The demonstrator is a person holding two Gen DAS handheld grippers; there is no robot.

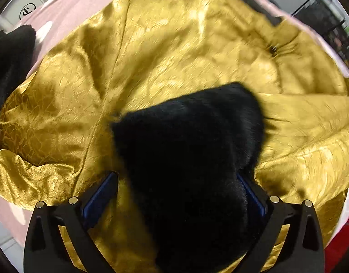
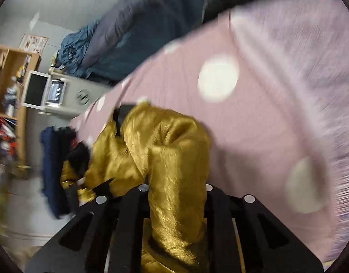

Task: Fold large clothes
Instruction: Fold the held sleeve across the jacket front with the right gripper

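A large coat with a shiny gold lining (image 1: 174, 45) lies spread, lining up, on a pink sheet with white dots (image 1: 83, 6). A black furry part of the coat (image 1: 185, 147) is folded over the lining and runs between the fingers of my left gripper (image 1: 176, 177). That gripper points down and is open, with a gap beside its left blue pad (image 1: 99, 195). In the right wrist view a bunched fold of the gold lining (image 2: 170, 150) rises from the pink sheet (image 2: 265, 125). My right gripper (image 2: 176, 188) is shut on it.
A black garment (image 1: 10, 63) lies at the bed's left edge, and dark blue clothes (image 2: 51, 170) hang off a corner. A blue-grey quilt (image 2: 140, 29) is piled behind. A wooden shelf (image 2: 10, 104), a white appliance (image 2: 58, 95) and a black rack (image 1: 329, 22) stand around the bed.
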